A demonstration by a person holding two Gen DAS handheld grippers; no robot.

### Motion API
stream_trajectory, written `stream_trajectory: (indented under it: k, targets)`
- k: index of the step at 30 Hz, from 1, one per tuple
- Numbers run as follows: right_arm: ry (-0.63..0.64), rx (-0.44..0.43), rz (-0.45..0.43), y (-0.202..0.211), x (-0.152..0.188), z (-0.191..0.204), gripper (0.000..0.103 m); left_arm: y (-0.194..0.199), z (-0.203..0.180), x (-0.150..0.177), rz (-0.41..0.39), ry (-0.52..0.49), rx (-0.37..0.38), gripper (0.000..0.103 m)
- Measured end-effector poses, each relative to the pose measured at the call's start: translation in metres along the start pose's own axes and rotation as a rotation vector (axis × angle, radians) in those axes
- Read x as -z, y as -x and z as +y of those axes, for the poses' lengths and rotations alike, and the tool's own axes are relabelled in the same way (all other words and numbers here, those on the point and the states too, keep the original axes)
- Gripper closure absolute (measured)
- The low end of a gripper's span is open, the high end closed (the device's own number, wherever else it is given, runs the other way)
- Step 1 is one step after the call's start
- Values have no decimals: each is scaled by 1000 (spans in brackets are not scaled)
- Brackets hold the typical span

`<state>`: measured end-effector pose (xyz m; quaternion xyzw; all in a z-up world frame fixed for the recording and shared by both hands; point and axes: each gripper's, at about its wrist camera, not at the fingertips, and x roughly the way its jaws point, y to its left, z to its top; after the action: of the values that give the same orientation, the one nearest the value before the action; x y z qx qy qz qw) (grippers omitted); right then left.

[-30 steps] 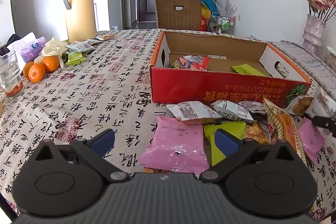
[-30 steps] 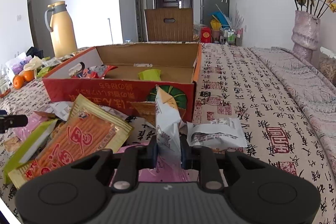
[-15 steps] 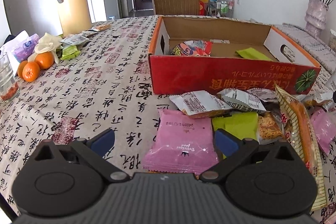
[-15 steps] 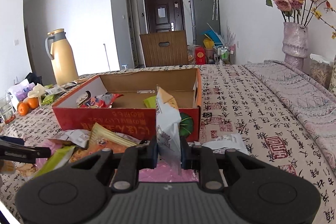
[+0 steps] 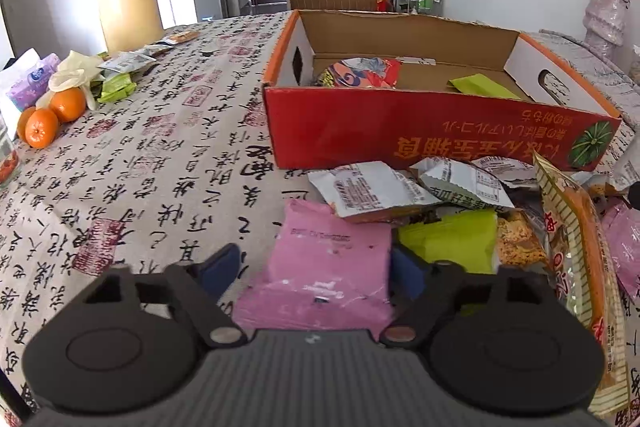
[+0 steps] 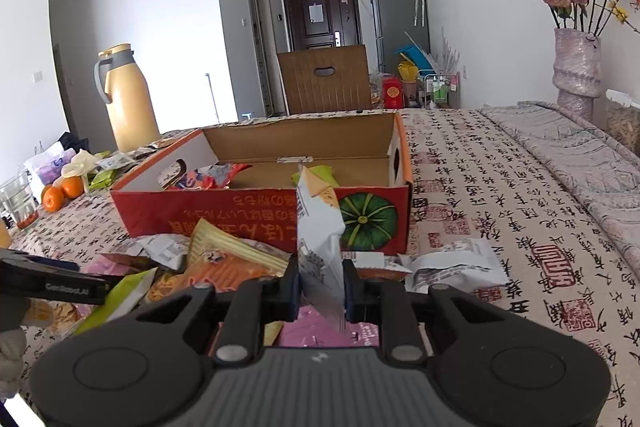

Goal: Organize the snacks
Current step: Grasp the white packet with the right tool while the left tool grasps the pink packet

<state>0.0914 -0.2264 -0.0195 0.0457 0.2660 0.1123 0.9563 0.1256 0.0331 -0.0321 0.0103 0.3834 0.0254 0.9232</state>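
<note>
— Right gripper [image 6: 322, 285]?
— Pinching a white packet [image 6: 318, 227], lifted clear of the pile since a second ago, now level with the red box [image 6: 248, 215].
— Left gripper [image 5: 316, 273]?
— Spread wide, lowered around the pink packet [image 5: 332, 259]. Not yet closed.
— Meaning?
— Likely one drop into the box, one grab next.

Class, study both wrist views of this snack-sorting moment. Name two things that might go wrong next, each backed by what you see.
1. The right gripper pinches the white packet only at its lower edge; the tall, floppy top might catch the red box front wall.
2. The left gripper is open around the pink packet, which touches the green packet; closing may drag that too.
</note>
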Motion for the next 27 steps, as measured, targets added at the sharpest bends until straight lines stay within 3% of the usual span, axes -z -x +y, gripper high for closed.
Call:
stream_trajectory:
  k: [4,16,27]
  targets:
    - [-2,-2,4,-1,1,0,84,1,-2,2,-9,-6,23,40]
    - [-9,-3,0,2,4,1,84,12,5,4,-44,4,8,41]
    - [-2,-5,-23,12,1,5,84,47,9,-4,-144,8,15,41]
